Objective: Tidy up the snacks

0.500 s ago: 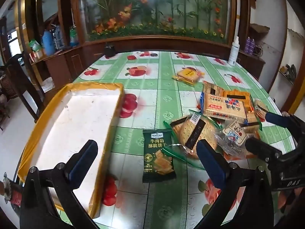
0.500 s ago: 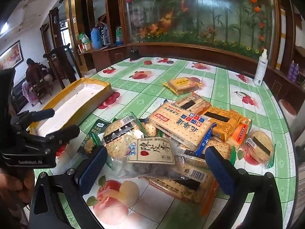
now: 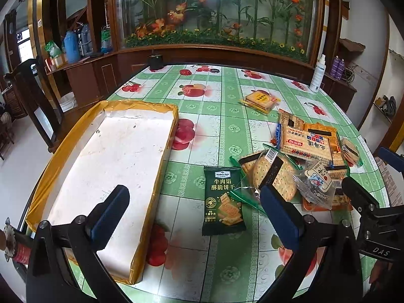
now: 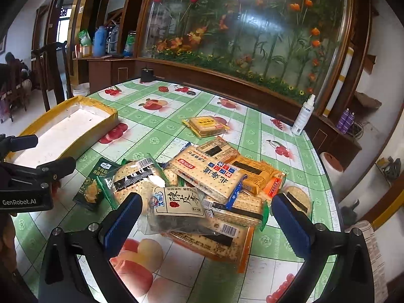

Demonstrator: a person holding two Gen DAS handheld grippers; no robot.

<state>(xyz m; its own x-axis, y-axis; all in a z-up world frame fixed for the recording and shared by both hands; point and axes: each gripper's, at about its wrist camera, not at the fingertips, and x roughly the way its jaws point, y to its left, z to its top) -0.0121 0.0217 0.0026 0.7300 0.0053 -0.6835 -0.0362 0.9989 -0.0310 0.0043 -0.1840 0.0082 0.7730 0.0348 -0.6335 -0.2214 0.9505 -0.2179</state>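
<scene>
Both claws stand wide apart with nothing between the pads: the left gripper hangs over the near edge of the table with the dark green biscuit packet lying flat between its fingers' line of sight, and the right gripper hovers above the pile of snacks, a clear bag with a cream label uppermost at its near side. The pile is a loose heap of cracker packs, overlapping and tilted on one another, with a long pale cracker pack on top and orange-wrapped packs behind it. One yellow pack lies apart, farther out on the table. The shallow yellow-edged tray, white inside, sits to the left of the green packet, just beside it but not touching; nothing lies in it. Between the tray and the pile only the green packet stands in the way. The table is round, covered by a green-checked cloth printed with fruit. At its far edge are a small black cylinder and a white spray bottle. Behind runs a curved wooden cabinet with a glass panel of bamboo and orange flowers; a dark wooden chair stands at the left, and blue flasks on a side counter.
</scene>
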